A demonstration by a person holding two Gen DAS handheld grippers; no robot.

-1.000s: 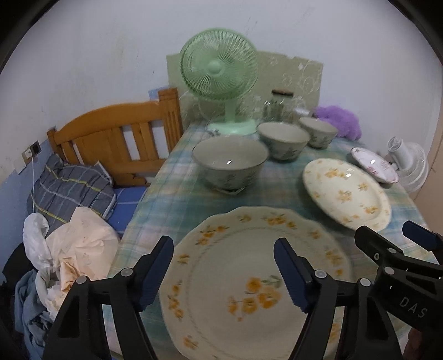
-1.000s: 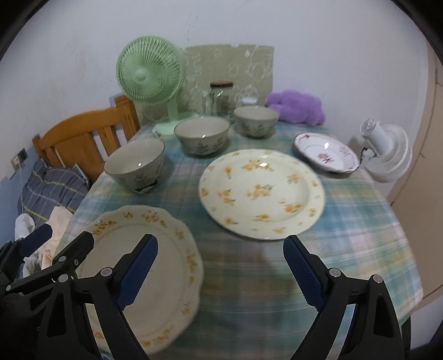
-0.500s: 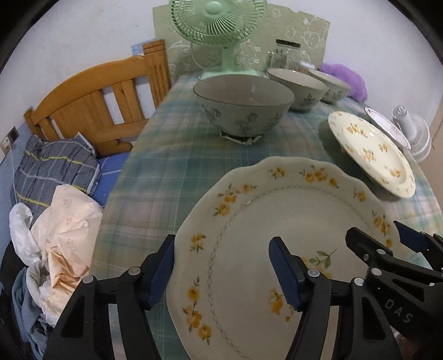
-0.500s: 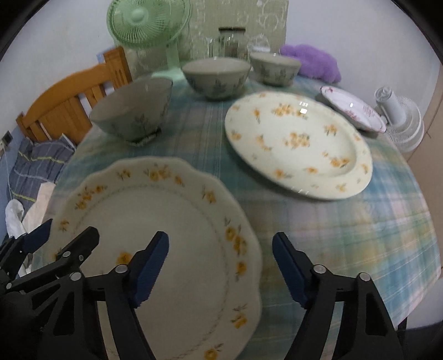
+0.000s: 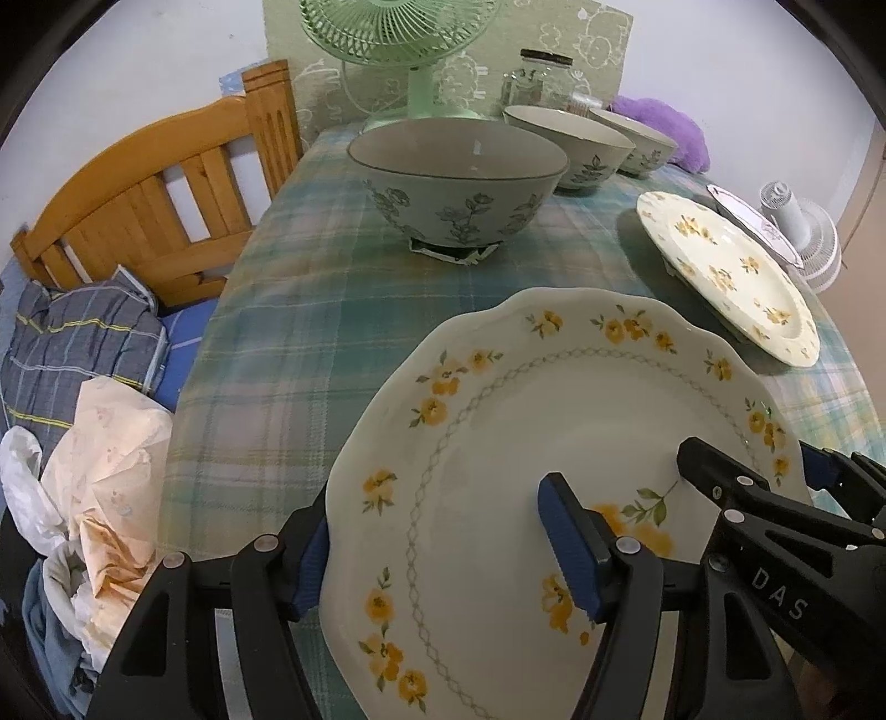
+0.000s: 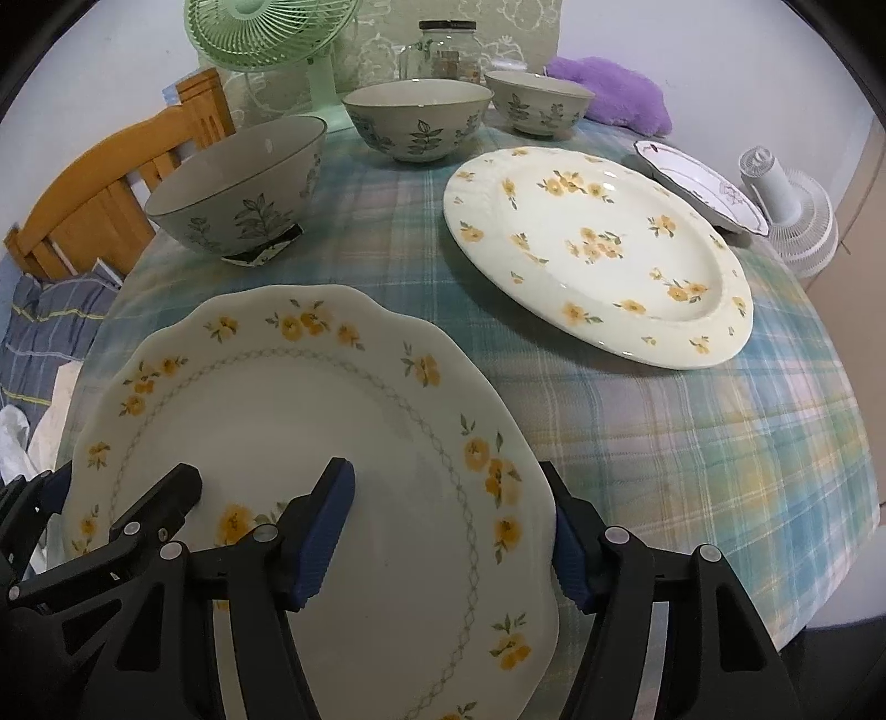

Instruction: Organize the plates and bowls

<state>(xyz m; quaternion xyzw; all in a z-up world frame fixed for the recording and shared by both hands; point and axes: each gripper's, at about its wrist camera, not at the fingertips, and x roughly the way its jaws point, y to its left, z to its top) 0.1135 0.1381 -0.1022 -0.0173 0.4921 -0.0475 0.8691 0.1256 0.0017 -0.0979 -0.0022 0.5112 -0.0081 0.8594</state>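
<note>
Scalloped plate (image 5: 498, 471) near edge cut off; fan (image 6: 266, 27) top cropped.

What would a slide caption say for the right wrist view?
Right gripper closing its fingers across the scalloped floral plate's edge on the plaid tablecloth.

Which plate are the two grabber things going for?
On the checked tablecloth, it's the nearest plate, the scalloped plate. Unlike the round yellow-flower plate behind it, its edge is wavy, with flowers only around the rim.
</note>
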